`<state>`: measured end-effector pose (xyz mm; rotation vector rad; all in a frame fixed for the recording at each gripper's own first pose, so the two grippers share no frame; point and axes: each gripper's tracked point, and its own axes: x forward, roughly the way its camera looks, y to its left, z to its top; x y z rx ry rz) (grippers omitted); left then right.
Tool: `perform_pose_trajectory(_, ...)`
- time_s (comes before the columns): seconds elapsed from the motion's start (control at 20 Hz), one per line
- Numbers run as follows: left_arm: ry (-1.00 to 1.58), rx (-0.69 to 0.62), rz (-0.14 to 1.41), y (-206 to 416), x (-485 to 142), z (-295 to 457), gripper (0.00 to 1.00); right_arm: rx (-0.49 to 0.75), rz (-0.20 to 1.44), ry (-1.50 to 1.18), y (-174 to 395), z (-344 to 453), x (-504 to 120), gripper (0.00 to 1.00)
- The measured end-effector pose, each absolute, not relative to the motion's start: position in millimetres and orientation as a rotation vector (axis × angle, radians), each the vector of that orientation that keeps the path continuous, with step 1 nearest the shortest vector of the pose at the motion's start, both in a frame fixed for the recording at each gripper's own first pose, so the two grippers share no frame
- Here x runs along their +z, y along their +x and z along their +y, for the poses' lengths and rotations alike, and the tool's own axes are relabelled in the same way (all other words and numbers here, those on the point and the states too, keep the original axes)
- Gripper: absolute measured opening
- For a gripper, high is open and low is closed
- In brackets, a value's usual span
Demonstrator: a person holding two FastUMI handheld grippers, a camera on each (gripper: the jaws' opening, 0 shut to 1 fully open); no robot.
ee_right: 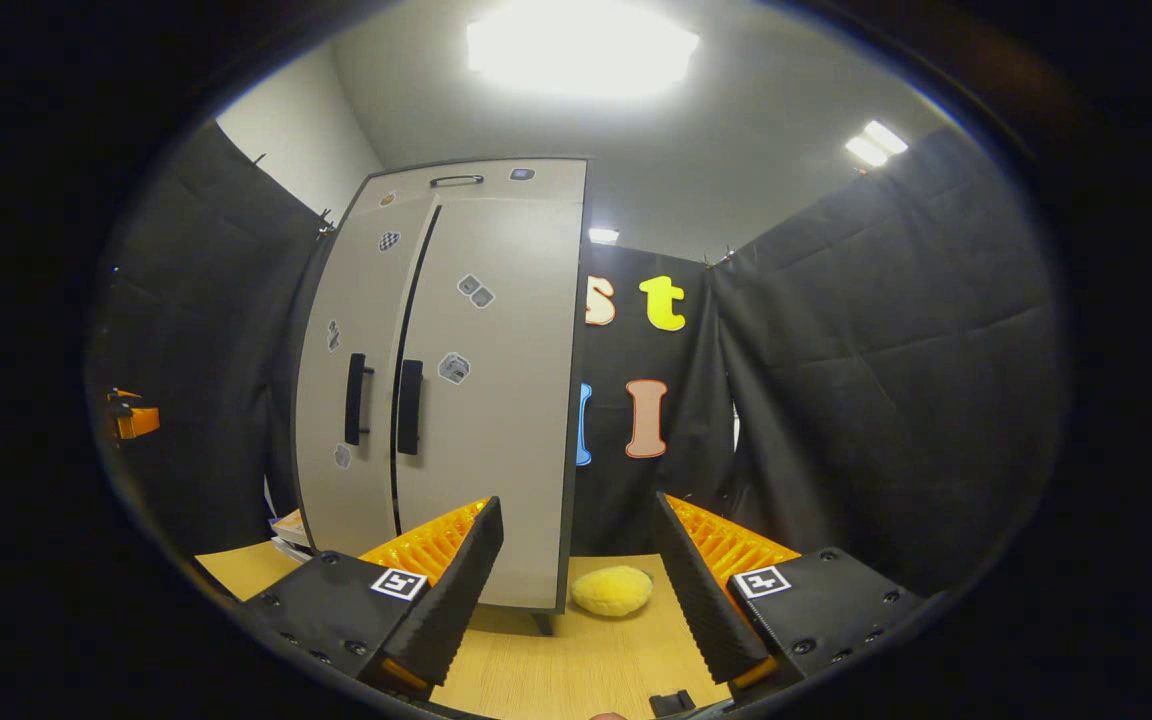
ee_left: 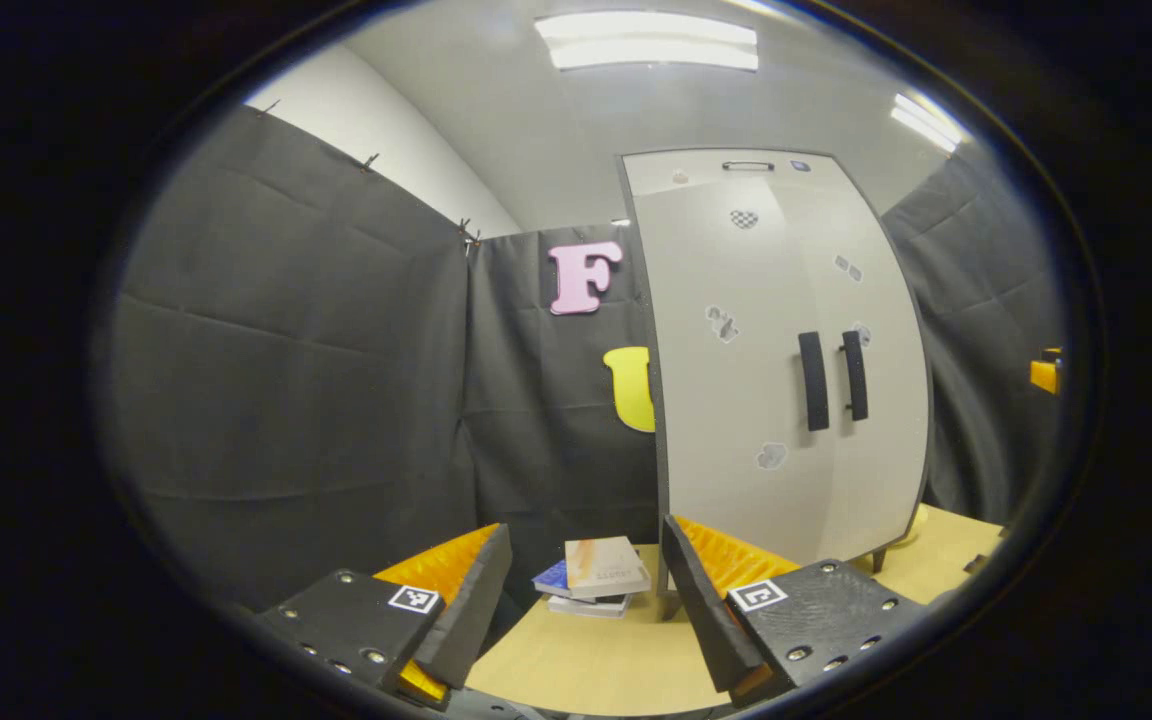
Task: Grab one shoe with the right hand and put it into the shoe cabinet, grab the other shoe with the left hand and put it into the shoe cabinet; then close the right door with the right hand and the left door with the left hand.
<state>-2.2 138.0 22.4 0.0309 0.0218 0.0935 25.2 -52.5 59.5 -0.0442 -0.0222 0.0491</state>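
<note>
Both my left tongs [ee_left: 584, 600] and right tongs [ee_right: 576, 585] gape empty; shoe cabinet [ee_left: 786, 360] doors shut, at one o'clock from the left tongs.

Cabinet [ee_left: 736, 400]: pale grey doors, black handles [ee_left: 814, 381], dark edging, small grey and checkered stickers. Table [ee_left: 586, 660]: light wood. Books [ee_left: 596, 578]: blue, white and beige covers. Round sponge [ee_right: 612, 590]: yellow. Wall cloth [ee_left: 286, 380]: black.

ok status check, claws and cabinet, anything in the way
Left claw open, empty. Right claw open, empty. Shoe cabinet doors both shut. Book stack left of cabinet, yellow sponge right of it, neither blocking.
</note>
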Motion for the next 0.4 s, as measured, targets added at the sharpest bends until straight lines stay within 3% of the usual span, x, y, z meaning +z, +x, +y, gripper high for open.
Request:
perform_pose_trajectory(0.1, 0.030, 0.093, 0.019, -1.7, 23.7, 138.6, 0.88, 0.050, -0.025, -0.046, 25.4, -52.3, 59.9, 0.95)
perform_pose_trajectory(0.4, 0.028, 0.094, 0.014, 4.8, 26.3, 139.1, 0.88, 0.040, -0.027, -0.036, 28.9, -55.0, 61.5, 0.92)
